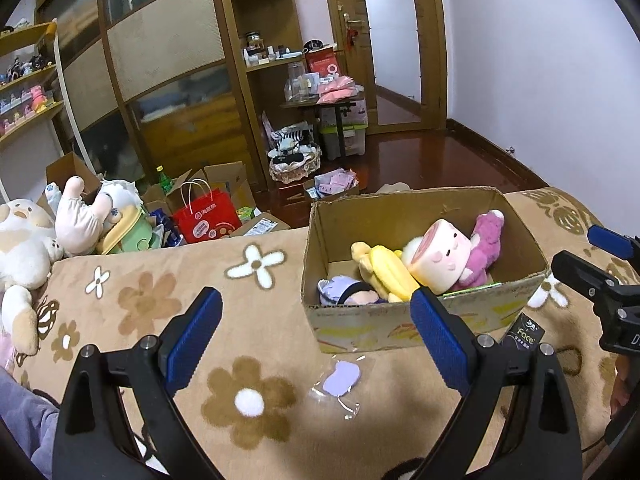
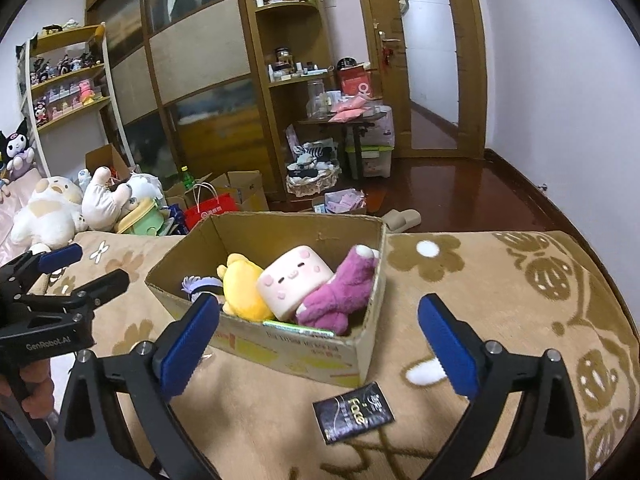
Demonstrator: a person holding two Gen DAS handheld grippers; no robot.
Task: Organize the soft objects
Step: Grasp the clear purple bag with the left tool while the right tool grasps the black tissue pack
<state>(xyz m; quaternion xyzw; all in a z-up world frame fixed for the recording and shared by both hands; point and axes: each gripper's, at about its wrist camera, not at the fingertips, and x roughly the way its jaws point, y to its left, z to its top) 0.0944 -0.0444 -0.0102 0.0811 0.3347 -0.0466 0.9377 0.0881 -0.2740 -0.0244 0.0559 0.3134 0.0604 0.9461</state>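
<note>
Both grippers, left (image 1: 316,330) and right (image 2: 320,338), gape empty just short of box (image 2: 280,344). Inside box: yellow plush (image 2: 242,288), pink cube plush (image 2: 294,284), purple plush (image 2: 340,292). Black packet (image 2: 352,412) before box on blanket (image 2: 500,280).

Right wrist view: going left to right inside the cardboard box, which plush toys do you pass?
Purple-haired doll → yellow plush → pink square pig plush → magenta plush, which lies against the right wall of the cardboard box.
</note>
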